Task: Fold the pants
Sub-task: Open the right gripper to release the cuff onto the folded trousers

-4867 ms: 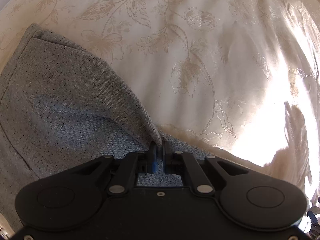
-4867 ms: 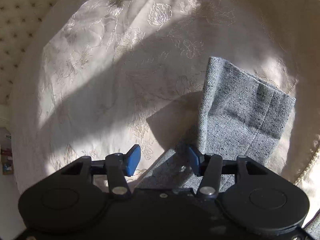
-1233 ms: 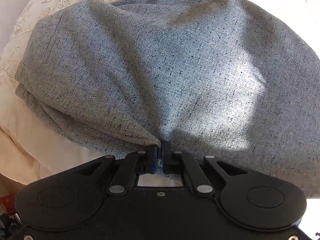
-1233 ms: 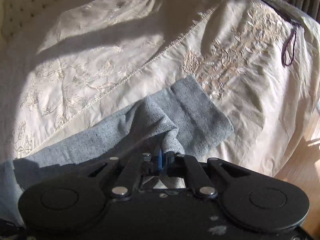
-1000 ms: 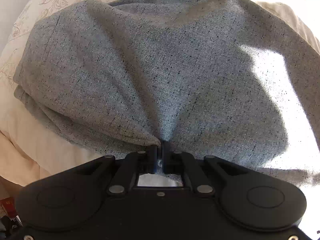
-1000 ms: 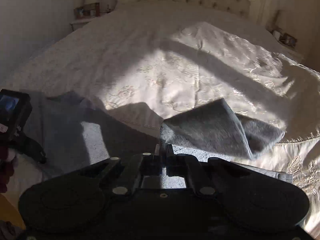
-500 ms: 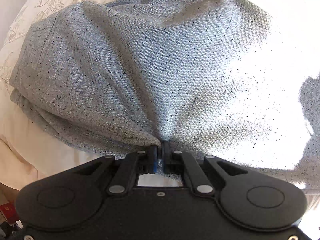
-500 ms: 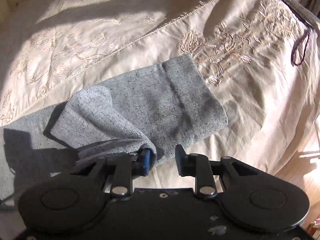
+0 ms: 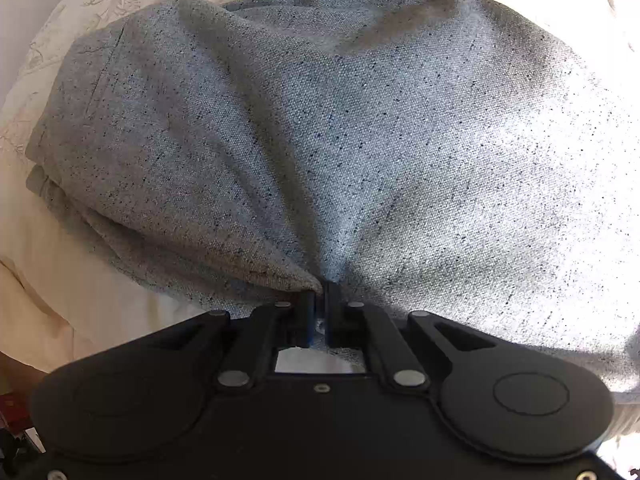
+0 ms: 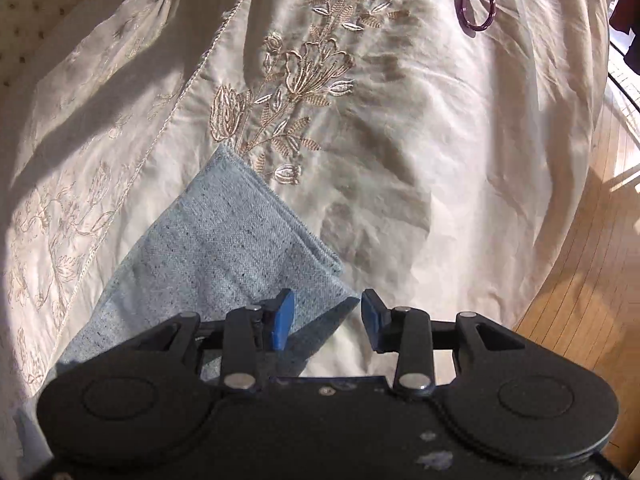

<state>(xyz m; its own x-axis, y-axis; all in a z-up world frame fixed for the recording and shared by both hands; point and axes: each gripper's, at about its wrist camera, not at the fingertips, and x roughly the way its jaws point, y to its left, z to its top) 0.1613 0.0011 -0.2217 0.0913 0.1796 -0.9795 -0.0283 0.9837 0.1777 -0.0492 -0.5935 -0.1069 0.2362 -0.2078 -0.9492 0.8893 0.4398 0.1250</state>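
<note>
The grey speckled pants [image 9: 320, 140] lie bunched on the cream embroidered bedspread [image 9: 80, 312] and fill the left wrist view. My left gripper [image 9: 319, 300] is shut on a pinch of the pants' near edge, with folds fanning out from the jaws. In the right wrist view a flat leg end of the pants [image 10: 224, 252] lies on the bedspread [image 10: 420, 140], its hem corner pointing away. My right gripper [image 10: 326, 318] is open and empty, just above the near corner of that leg end.
A purple cord loop [image 10: 476, 4] lies on the bedspread at the far top. The bed edge drops to a wooden floor [image 10: 592, 288] on the right. A tufted headboard [image 10: 36, 20] is at the upper left.
My right gripper has let go of the pants leg and opened wide; the leg end now lies flat. The left gripper keeps its hold, barely moved.
</note>
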